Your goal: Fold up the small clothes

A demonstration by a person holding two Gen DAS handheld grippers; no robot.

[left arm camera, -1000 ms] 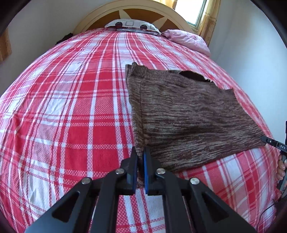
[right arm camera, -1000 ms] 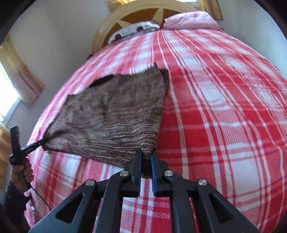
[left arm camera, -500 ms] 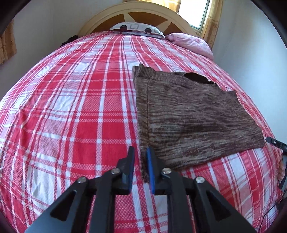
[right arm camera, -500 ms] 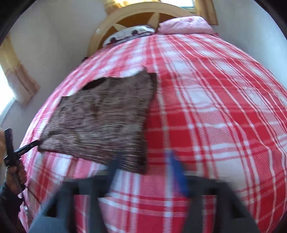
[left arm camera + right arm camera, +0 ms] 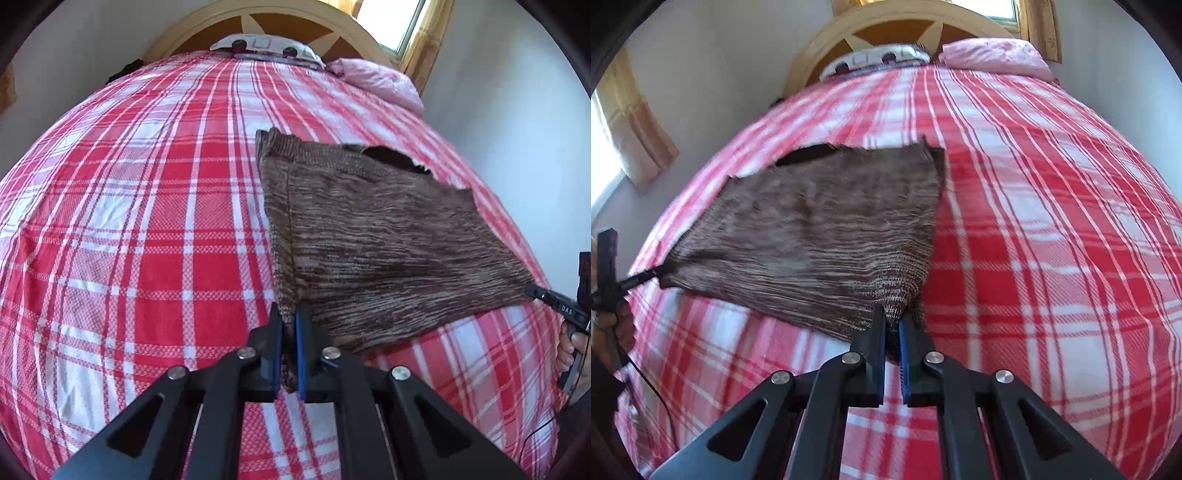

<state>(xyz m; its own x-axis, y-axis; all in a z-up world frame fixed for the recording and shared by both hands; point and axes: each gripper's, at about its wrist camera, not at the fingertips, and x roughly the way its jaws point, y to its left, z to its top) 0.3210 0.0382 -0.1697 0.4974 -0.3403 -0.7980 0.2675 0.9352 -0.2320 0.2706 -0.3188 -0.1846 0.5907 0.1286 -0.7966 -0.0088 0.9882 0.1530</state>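
A brown knitted garment (image 5: 376, 236) lies spread on the red and white plaid bed (image 5: 147, 206). My left gripper (image 5: 289, 314) is shut on its near left corner. In the right wrist view the same garment (image 5: 820, 229) shows, and my right gripper (image 5: 892, 317) is shut on its near right corner. Each gripper's tip shows at the far corner in the other's view: the right one (image 5: 546, 295) and the left one (image 5: 639, 277). The near edge is lifted a little off the bed between them.
A round wooden headboard (image 5: 280, 22), a patterned pillow (image 5: 266, 46) and a pink pillow (image 5: 376, 79) are at the far end. A wall and window with curtains (image 5: 631, 136) run along the garment's side of the bed.
Both grippers opened half a second ago, letting go of the garment's near corners, and have now shut on those corners again. The near edge has risen slightly.
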